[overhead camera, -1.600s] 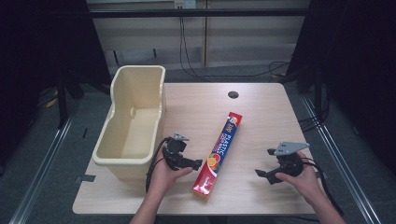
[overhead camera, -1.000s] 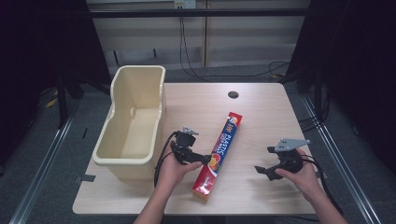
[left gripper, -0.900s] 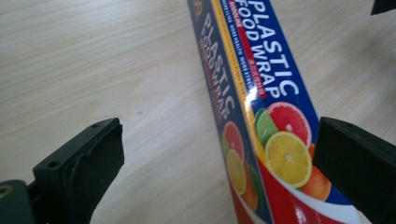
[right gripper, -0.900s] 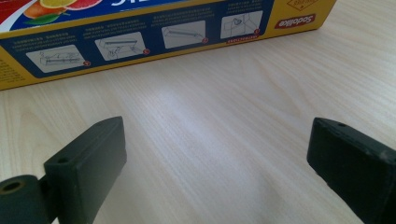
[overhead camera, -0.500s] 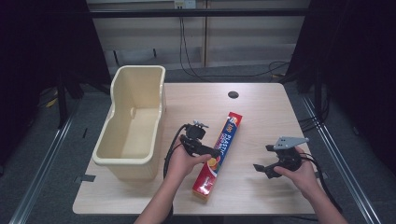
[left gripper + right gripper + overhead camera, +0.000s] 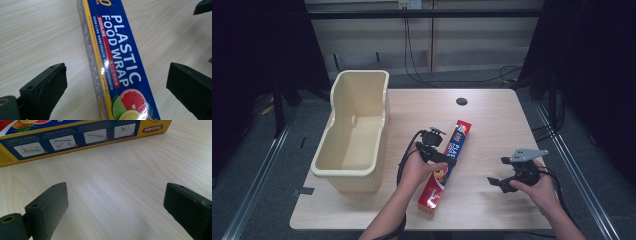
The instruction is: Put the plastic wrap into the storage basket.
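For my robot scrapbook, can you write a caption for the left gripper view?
Open black tongs straddle a plastic wrap box lying on the wooden table.

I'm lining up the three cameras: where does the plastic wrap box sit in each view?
High view: plastic wrap box lies lengthwise at table centre, under the left gripper.
Left gripper view: box runs top to bottom between the open jaws.
Right gripper view: its yellow-edged side crosses the top, beyond the open jaws.
Shared landmark: the box's citrus picture.
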Demonstrator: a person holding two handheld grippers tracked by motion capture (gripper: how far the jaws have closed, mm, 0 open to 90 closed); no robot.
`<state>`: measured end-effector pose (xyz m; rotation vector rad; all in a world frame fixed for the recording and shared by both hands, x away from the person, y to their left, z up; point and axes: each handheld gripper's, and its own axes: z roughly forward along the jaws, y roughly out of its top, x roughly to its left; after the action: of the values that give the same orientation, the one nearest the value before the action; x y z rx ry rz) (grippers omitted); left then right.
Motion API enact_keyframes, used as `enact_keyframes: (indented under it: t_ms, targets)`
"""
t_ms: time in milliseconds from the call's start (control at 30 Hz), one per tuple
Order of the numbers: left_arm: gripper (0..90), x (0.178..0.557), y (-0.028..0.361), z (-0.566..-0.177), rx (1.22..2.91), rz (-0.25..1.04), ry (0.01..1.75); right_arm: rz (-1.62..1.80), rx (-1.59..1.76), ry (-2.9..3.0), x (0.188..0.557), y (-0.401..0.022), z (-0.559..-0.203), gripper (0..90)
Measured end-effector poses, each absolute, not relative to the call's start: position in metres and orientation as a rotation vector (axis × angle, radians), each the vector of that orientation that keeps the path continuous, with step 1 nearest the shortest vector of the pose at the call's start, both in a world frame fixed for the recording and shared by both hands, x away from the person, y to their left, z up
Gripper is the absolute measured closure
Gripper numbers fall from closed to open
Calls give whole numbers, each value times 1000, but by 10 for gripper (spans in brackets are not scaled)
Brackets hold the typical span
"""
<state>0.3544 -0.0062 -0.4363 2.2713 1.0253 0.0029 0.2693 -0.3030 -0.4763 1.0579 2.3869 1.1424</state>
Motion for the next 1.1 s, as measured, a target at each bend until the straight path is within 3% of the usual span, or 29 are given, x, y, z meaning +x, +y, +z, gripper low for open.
enact_keyframes:
  t_ms: [933, 1100]
  targets:
    - [60, 369, -28, -450, 2334, 20, 1082, 1177, 1059, 2377, 271, -304, -475, 57]
    - [136, 369, -32, -451, 2342, 24, 1050, 1173, 1064, 2373, 270, -304, -474, 57]
